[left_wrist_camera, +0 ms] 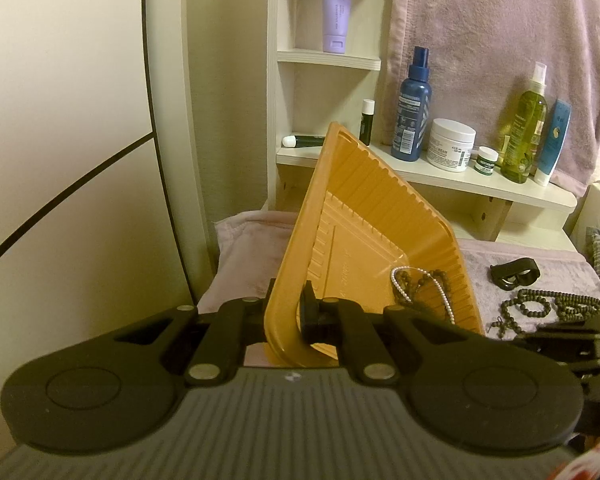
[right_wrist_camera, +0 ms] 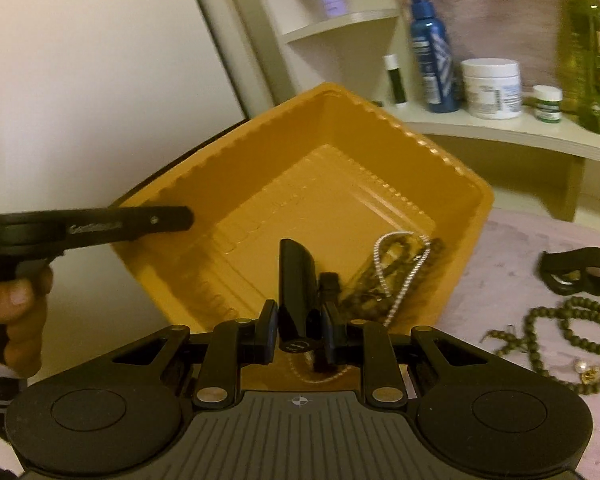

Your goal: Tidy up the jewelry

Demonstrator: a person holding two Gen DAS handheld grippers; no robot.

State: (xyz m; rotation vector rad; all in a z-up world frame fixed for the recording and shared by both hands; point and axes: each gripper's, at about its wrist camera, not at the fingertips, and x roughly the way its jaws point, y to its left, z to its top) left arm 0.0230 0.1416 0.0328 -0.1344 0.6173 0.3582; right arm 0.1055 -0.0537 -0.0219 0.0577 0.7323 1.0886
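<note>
My left gripper (left_wrist_camera: pixel 290 308) is shut on the near rim of an orange plastic tray (left_wrist_camera: pixel 364 208), which it holds tilted up off the pink cloth. A pearl chain (left_wrist_camera: pixel 440 292) and a dark bead strand (left_wrist_camera: pixel 412 280) lie in the tray's low corner. In the right wrist view my right gripper (right_wrist_camera: pixel 300 312) is shut on a black strap-like piece (right_wrist_camera: pixel 296 276) over the tray (right_wrist_camera: pixel 340 152), just left of the pearl chain (right_wrist_camera: pixel 404 276). The left gripper's finger (right_wrist_camera: pixel 140 220) clamps the tray's left rim, with a hand behind it.
On the cloth right of the tray lie a black band (right_wrist_camera: pixel 576 272), green bead necklaces (right_wrist_camera: pixel 572 328) and a small pearl earring (right_wrist_camera: pixel 586 370). A white shelf (left_wrist_camera: pixel 480 184) behind carries bottles and jars. A pale wall stands at the left.
</note>
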